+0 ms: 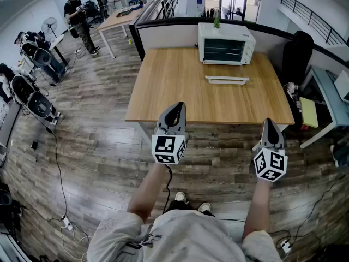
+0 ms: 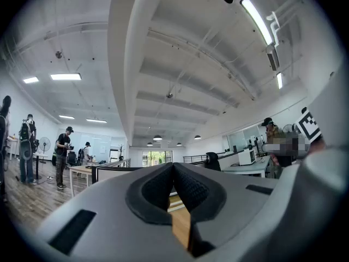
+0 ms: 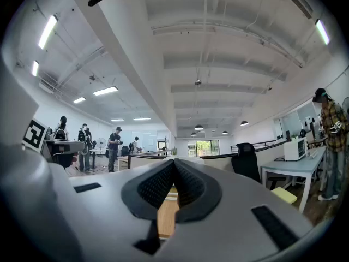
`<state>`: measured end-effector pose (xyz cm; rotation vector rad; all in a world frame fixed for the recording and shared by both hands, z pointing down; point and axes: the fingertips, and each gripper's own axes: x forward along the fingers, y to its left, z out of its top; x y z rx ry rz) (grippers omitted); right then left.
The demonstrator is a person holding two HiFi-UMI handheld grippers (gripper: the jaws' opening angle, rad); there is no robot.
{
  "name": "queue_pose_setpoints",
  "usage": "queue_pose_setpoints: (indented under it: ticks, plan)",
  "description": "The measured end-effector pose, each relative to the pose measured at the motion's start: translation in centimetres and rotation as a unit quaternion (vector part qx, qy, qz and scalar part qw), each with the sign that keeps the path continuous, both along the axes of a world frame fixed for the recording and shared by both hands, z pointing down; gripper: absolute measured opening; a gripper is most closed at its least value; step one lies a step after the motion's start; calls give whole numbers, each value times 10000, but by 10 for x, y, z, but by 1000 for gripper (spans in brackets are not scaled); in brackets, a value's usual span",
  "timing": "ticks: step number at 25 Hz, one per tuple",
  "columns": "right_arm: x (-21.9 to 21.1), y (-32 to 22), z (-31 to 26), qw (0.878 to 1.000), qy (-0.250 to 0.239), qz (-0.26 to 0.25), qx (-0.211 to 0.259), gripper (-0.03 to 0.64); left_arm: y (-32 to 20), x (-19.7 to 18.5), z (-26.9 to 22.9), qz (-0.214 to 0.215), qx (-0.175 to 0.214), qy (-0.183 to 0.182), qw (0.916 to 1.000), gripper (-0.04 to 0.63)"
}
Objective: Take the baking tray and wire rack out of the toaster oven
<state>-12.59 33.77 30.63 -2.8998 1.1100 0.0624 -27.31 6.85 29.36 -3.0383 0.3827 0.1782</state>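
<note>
A white toaster oven (image 1: 225,43) stands at the far edge of a wooden table (image 1: 174,91), its dark glass door closed. A flat white tray-like piece (image 1: 227,79) lies on the table just in front of it. Neither the baking tray nor the wire rack can be told apart from here. My left gripper (image 1: 178,106) (image 2: 173,165) and right gripper (image 1: 268,122) (image 3: 173,161) hover side by side at the table's near edge, well short of the oven. Both are shut with nothing between the pads, and both point level toward the table.
A low partition (image 1: 163,34) runs behind the table. A black office chair (image 1: 297,53) and a grey desk (image 1: 332,100) stand at the right. Equipment and cables (image 1: 32,100) lie on the wooden floor at the left. A person (image 1: 76,15) stands far back left.
</note>
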Motion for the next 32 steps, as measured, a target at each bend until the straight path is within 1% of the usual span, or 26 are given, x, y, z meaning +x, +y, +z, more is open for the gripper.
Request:
queue_pose_setpoints:
  ticks: [6, 9, 18, 19, 21, 25, 27, 32]
  plan:
    - [-8, 4, 4, 10000, -1, -7, -77, 21, 8, -6, 3, 13, -30, 44, 10000, 15]
    - [-9, 1, 5, 10000, -6, -15, -26, 21, 7, -8, 5, 9, -52, 43, 10000, 15]
    - [-6, -13, 16, 9999, -121, 31, -68, 23, -2, -3, 17, 40, -158, -31, 9999, 15]
    - [-6, -15, 17, 9999, -154, 11, -49, 35, -3, -1, 18, 56, -166, -42, 9998, 15]
    - [-4, -19, 20, 9998, -216, -37, -30, 108, -4, 2, 19, 90, -164, -53, 9998, 15]
    - [0, -30, 24, 9997, -217, -69, -9, 215, -13, 7, 20, 115, -152, -64, 9998, 15]
    - [2, -36, 25, 9998, -217, -51, -16, 231, -20, 8, 21, 109, -156, -61, 9998, 15]
    - [7, -59, 27, 9997, -228, 2, -31, 232, -48, 7, 25, 41, -179, -55, 9998, 15]
